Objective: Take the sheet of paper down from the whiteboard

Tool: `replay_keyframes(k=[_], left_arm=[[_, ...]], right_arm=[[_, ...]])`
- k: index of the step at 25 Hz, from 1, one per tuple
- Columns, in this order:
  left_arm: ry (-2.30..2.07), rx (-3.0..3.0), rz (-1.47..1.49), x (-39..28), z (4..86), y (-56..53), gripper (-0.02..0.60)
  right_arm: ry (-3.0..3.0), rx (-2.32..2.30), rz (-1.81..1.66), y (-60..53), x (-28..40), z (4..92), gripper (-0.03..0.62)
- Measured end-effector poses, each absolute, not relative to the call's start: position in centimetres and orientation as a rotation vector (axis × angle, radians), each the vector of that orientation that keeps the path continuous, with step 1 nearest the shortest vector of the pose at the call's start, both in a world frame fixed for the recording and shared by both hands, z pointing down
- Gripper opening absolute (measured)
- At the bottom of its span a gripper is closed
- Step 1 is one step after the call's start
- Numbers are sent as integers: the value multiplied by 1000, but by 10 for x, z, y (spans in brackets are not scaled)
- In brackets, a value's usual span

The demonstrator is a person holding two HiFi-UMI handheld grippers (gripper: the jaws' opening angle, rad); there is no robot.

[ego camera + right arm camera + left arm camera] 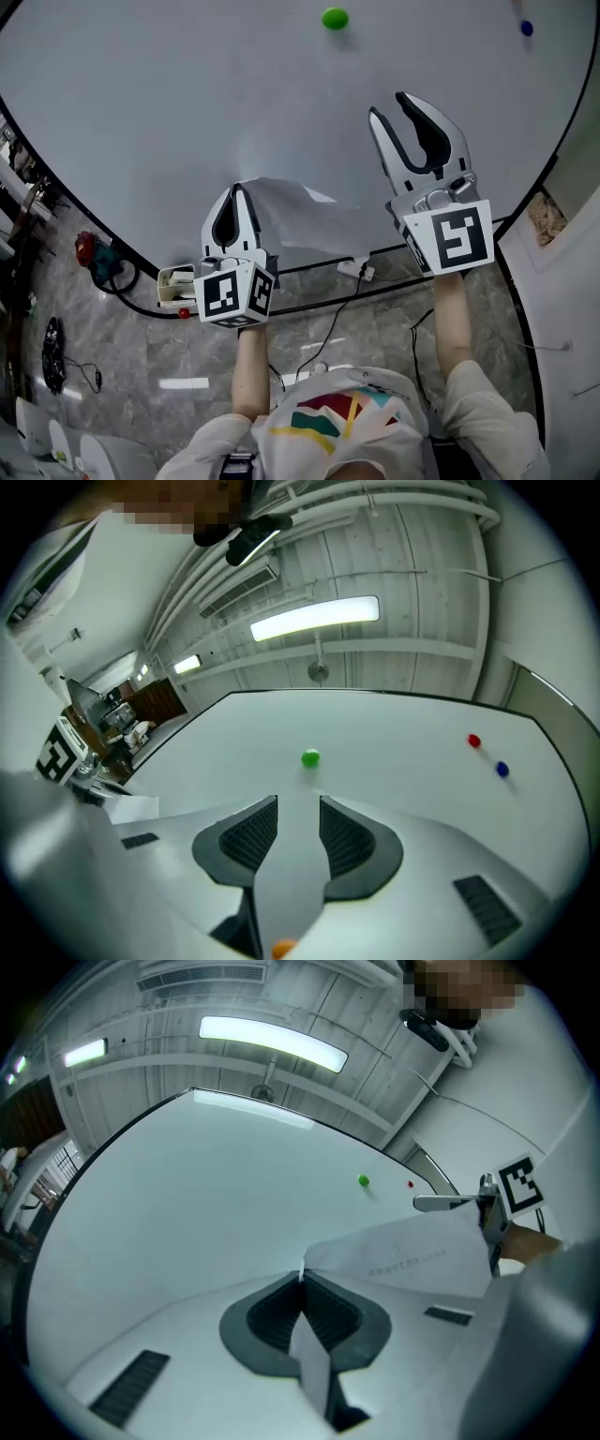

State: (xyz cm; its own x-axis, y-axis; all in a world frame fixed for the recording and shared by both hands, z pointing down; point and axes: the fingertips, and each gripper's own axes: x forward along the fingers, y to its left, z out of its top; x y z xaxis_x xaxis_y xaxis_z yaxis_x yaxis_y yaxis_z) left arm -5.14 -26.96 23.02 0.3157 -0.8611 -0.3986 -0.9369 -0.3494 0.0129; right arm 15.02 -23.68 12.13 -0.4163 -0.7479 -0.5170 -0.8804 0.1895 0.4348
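The white sheet of paper [305, 220] hangs free of the whiteboard [187, 112], low near the board's bottom edge. My left gripper [236, 194] is shut on the sheet's left corner. In the left gripper view, the paper [412, 1255] runs out to the right from the closed jaws of the left gripper [301, 1279]. My right gripper [389, 105] is to the right of the sheet and higher, open, with nothing between its fingers. The right gripper [298, 803] points at the bare board just below a green magnet [310, 757].
A green magnet [335, 18] and a blue magnet [526, 28] sit high on the board; a red magnet [473, 741] is beside the blue one. Below the board's black frame, cables, a power strip [356, 269], a small white box [174, 284] and a red tool [86, 248] lie on the tiled floor.
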Motion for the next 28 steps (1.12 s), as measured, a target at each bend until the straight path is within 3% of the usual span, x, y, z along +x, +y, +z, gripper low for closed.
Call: replay_keyframes(k=[7, 11, 28], left_arm=[[1668, -2485, 406, -28, 288, -270, 46], [1658, -2521, 374, -19, 302, -270, 45], [1550, -2525, 379, -1, 289, -272, 46]], right_arm=[[2288, -1791, 570, -243, 205, 236, 132], [2321, -1926, 472, -244, 213, 282, 132], [2333, -1956, 482, -253, 208, 288, 132]])
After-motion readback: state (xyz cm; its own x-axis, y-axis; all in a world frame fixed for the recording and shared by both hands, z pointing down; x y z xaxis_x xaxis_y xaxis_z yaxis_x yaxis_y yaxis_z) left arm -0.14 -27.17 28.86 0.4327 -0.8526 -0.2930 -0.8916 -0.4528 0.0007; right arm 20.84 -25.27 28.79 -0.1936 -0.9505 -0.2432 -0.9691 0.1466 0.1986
